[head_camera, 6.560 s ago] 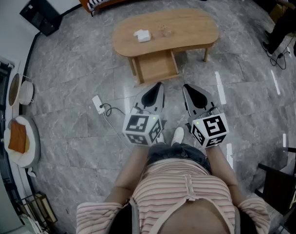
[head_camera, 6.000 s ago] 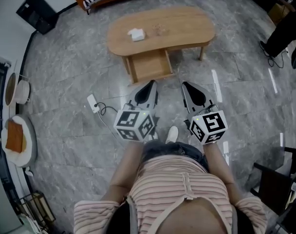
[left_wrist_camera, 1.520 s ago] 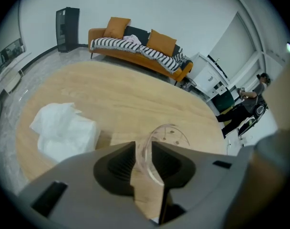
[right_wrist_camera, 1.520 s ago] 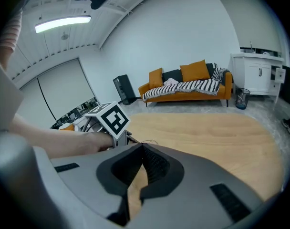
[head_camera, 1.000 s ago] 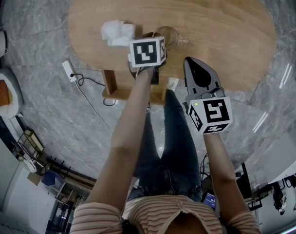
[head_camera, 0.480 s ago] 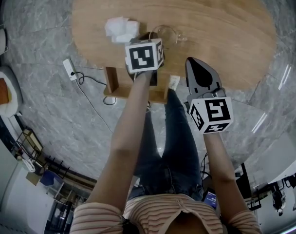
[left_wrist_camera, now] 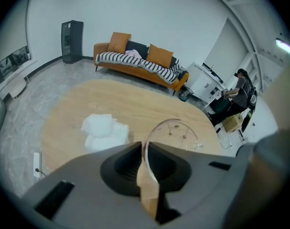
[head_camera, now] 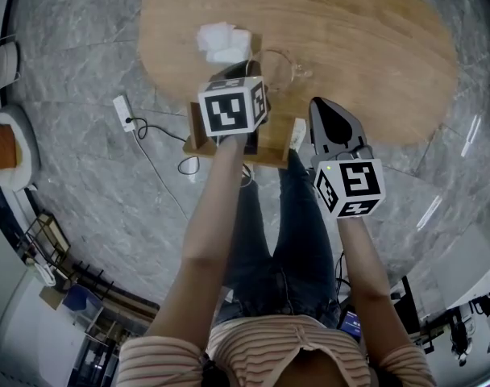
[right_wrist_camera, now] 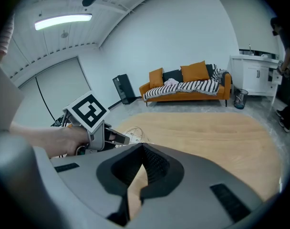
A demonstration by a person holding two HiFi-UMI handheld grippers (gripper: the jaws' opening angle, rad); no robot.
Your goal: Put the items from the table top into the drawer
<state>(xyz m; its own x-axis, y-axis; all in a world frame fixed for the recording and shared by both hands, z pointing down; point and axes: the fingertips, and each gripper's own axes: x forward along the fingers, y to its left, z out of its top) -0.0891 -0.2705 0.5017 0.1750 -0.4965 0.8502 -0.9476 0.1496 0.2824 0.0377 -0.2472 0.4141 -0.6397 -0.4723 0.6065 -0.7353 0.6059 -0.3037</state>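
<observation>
My left gripper [head_camera: 245, 64] is shut on the near rim of a clear glass bowl [head_camera: 279, 61] with small printed spots, over the near edge of the oval wooden table [head_camera: 374, 47]. Its jaws have just been closing, and the thin rim stands between them [left_wrist_camera: 144, 149]; the bowl [left_wrist_camera: 177, 131] tilts away beyond the tips. A crumpled white tissue wad [head_camera: 222, 42] lies on the table just left of the bowl [left_wrist_camera: 103, 130]. My right gripper [head_camera: 324, 110] is shut and empty, to the right of the left one at the table's near edge [right_wrist_camera: 141, 149]. The open drawer [head_camera: 273, 153] sits below, mostly hidden by my left arm.
A white power strip with its cable [head_camera: 124, 111] lies on the marble floor left of the table. An orange sofa [left_wrist_camera: 140, 61] stands against the far wall, and a person [left_wrist_camera: 240, 87] sits at a desk at the right. My legs stand close below the drawer.
My left gripper has risen and drawn back toward me with the glass bowl in it. The right gripper has shifted slightly. Earlier I walked up to the table.
</observation>
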